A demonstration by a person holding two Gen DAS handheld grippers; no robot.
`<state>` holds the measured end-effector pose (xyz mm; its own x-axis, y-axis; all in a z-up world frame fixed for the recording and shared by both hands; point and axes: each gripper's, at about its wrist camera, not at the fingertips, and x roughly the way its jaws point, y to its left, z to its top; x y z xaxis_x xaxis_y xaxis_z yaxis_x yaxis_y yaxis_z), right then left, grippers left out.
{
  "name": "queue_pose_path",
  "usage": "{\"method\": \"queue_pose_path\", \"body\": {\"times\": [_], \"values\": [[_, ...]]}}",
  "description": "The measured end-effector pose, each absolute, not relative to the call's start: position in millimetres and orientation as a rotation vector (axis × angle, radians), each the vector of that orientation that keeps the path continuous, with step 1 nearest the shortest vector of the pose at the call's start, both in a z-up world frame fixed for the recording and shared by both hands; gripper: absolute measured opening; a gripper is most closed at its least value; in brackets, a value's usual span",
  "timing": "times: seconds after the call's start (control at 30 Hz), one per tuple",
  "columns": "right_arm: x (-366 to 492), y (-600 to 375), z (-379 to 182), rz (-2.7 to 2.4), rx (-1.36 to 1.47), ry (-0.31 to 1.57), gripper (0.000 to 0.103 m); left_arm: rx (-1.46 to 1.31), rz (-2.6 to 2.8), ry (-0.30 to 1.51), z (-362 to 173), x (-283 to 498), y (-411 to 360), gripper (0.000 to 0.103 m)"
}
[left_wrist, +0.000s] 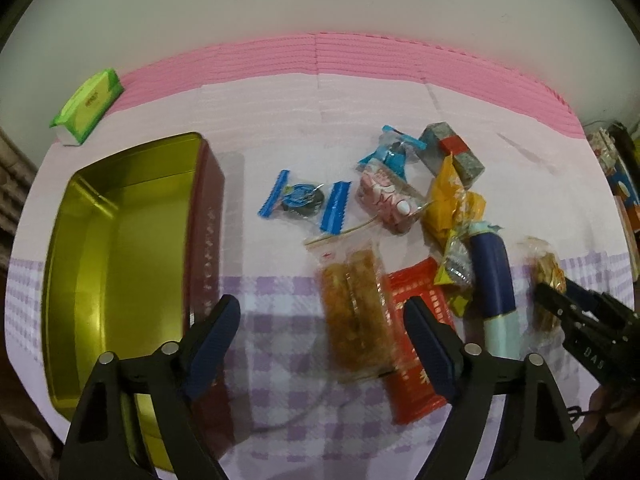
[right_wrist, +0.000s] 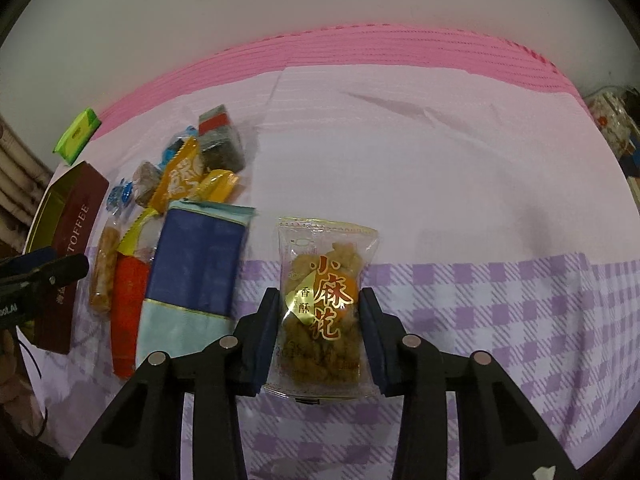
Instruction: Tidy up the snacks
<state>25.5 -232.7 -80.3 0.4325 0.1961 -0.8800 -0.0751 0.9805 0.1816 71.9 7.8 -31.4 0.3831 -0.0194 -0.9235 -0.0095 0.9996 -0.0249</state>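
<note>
Right hand-held gripper (right_wrist: 319, 312): jaws closed in on both sides of a clear fried-twist snack packet (right_wrist: 325, 304) with red-and-gold lettering, which lies near the front of the table (right_wrist: 440, 168) on the purple-checked cloth.

Left hand-held gripper (left_wrist: 322, 322): jaws spread wide, holding nothing, poised above the cloth between the tin and the snack pile.

Toffee tin (left_wrist: 120, 248): open, gold inside, maroon outside, at the left; no contents visible.

Snack pile, right of the tin: amber snack-bar packet (left_wrist: 356, 312); red packet (left_wrist: 416, 320) touching it on the right; blue-and-pale-teal packet (left_wrist: 494, 280); yellow wrappers (left_wrist: 448, 200); pink-and-white sweet packet (left_wrist: 386, 196); blue-ended sweet (left_wrist: 306, 200); grey-and-red block (left_wrist: 452, 152) at the far end.

Green tissue pack (left_wrist: 86, 102): far left corner, well apart.
</note>
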Motion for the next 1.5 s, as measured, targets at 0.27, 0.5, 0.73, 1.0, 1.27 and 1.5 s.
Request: {"method": "queue_pose_path", "body": {"times": [0.27,0.5,0.73,1.0,1.27,1.5], "values": [[26.3,-233.7,-83.3,0.170,0.138,1.116,0.037,-0.026,-0.022,1.199,-47.4,85.6,4.1,0.070],[24.7,-236.3,-83.4,0.171,0.142,1.117,0.037,-0.011,-0.028,1.212,-60.8,88.7,2.3,0.068],[25.2,-236.3,-83.7,0.171,0.141,1.118,0.037,-0.021,-0.064,1.202,-59.6,82.7,3.4,0.054],[25.3,-235.3,-84.2,0.170,0.140,1.117,0.038,-0.001,-0.049,1.210,-60.2,70.6,13.0,0.049],[25.6,-235.5,-84.1,0.172,0.145,1.118,0.038,0.015,-0.049,1.230,-69.0,71.1,8.1,0.048],[24.8,-237.5,-83.9,0.174,0.149,1.120,0.038,0.018,-0.052,1.229,-67.6,77.3,7.3,0.038]]}}
